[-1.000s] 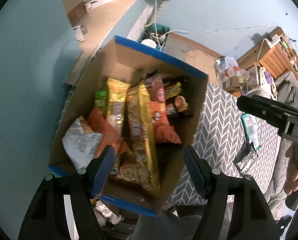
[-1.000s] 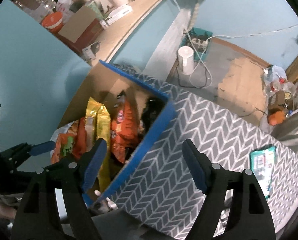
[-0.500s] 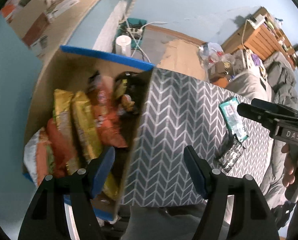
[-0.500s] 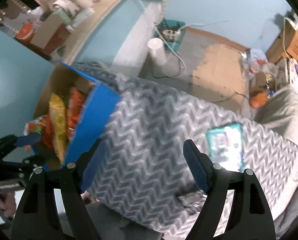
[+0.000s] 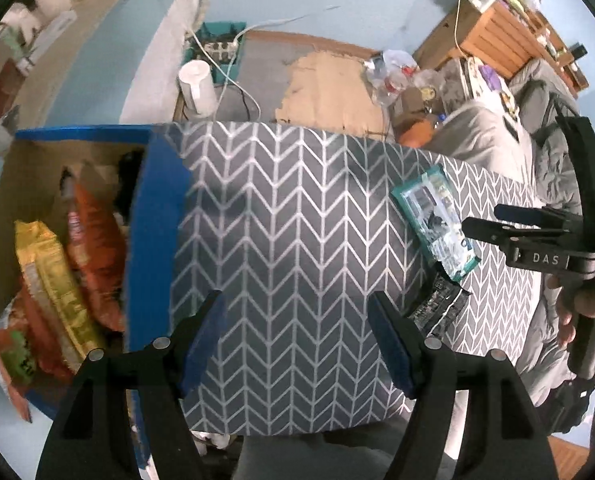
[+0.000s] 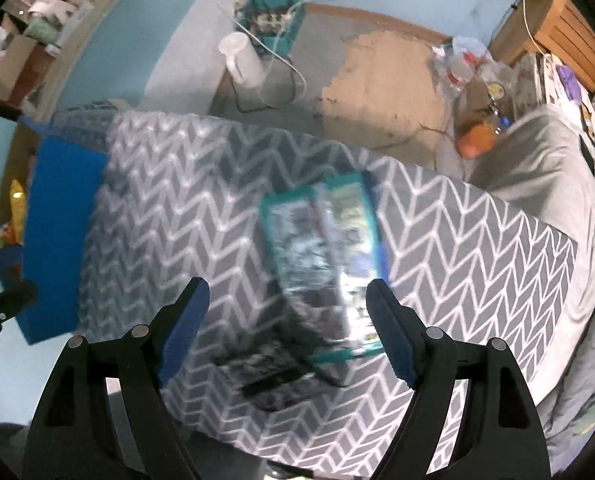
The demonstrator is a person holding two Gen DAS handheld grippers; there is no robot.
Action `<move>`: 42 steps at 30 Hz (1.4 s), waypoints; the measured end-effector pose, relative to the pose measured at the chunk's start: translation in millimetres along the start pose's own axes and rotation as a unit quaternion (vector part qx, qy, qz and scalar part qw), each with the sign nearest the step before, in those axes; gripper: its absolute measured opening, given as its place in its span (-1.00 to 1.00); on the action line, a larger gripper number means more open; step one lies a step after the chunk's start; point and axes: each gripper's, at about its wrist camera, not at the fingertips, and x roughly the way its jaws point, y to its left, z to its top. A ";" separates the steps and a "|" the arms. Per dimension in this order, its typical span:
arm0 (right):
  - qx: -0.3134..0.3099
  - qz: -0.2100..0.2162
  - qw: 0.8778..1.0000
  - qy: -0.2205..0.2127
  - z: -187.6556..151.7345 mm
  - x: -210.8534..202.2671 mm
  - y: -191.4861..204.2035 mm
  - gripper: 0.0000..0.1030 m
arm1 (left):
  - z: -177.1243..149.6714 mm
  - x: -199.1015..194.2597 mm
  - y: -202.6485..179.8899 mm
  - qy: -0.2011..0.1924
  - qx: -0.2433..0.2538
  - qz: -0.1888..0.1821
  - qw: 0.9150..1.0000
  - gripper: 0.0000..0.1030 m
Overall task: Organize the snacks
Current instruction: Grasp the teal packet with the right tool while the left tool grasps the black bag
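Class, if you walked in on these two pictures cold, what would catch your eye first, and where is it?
Probably the grey zigzag-patterned cloth filling the middle, with a teal snack packet and a dark wrapper lying on it. At its left edge stands a blue-rimmed cardboard box crammed with orange and yellow snack bags. The right gripper hangs open above the teal packet.

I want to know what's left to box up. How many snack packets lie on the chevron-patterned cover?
2: a teal foil packet near the far side, and a black foil packet just beside its near end. None seem hidden.
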 end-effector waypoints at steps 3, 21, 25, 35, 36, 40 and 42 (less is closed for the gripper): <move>-0.004 -0.004 1.000 0.010 0.7 9.3 -15.5 0.56 | 3.6 12.7 -10.5 0.013 0.005 -0.003 1.000 0.43; -0.010 0.006 0.997 0.073 8.8 80.0 -44.0 0.57 | 17.0 89.8 -39.3 0.062 0.033 0.008 0.998 0.43; -0.018 -0.006 0.997 0.079 6.7 91.0 -39.0 0.60 | 17.2 94.9 -36.1 0.068 0.017 0.003 0.998 0.44; -0.014 -0.089 0.993 0.078 8.9 107.7 -17.8 0.77 | 14.5 101.9 -35.8 0.079 0.021 0.001 0.997 0.44; -0.016 -0.090 0.993 0.074 8.4 107.9 -17.3 0.77 | 13.6 102.8 -37.0 0.081 0.021 0.001 0.997 0.44; -0.017 -0.087 0.994 0.067 7.7 104.3 -21.3 0.66 | 12.2 103.2 -40.1 0.086 0.024 -0.003 0.996 0.44; -0.015 -0.086 0.994 0.063 3.7 97.0 -24.3 0.43 | 11.7 102.1 -43.0 0.086 0.028 -0.005 0.996 0.44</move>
